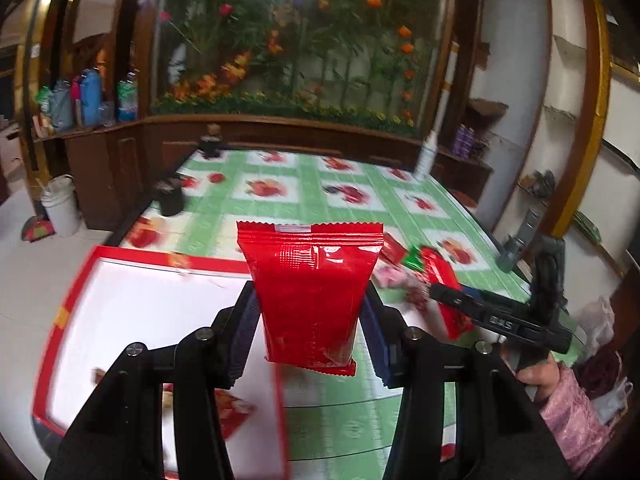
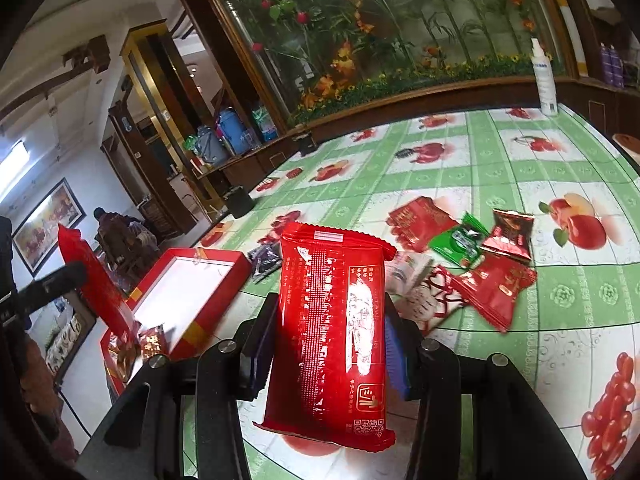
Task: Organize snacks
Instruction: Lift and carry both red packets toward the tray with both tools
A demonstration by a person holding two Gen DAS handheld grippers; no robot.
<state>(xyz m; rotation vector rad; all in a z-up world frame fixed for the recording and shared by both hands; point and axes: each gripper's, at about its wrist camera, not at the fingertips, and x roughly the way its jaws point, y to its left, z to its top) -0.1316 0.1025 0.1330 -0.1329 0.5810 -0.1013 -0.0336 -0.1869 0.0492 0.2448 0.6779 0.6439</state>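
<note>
A red packet in each gripper.
My left gripper (image 1: 310, 330) pinches one packet (image 1: 310, 292) over the box (image 1: 132, 312); my right gripper (image 2: 326, 344) pinches another (image 2: 330, 332) over the worktop (image 2: 520, 168).

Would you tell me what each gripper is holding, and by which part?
Each holds a red snack packet by its long side edges: the left gripper one packet, the right gripper another.

A box (image 2: 208, 292) lies on the table (image 2: 500, 168) at its left edge, with small packets (image 2: 152, 342) inside at its near end. To the right of the box, well apart, a heap of snack packets (image 2: 464, 264) lies on the tablecloth. A spray bottle (image 2: 545, 80) stands at the table's far right edge, a dark cup (image 2: 239, 201) at the far left edge.
</note>
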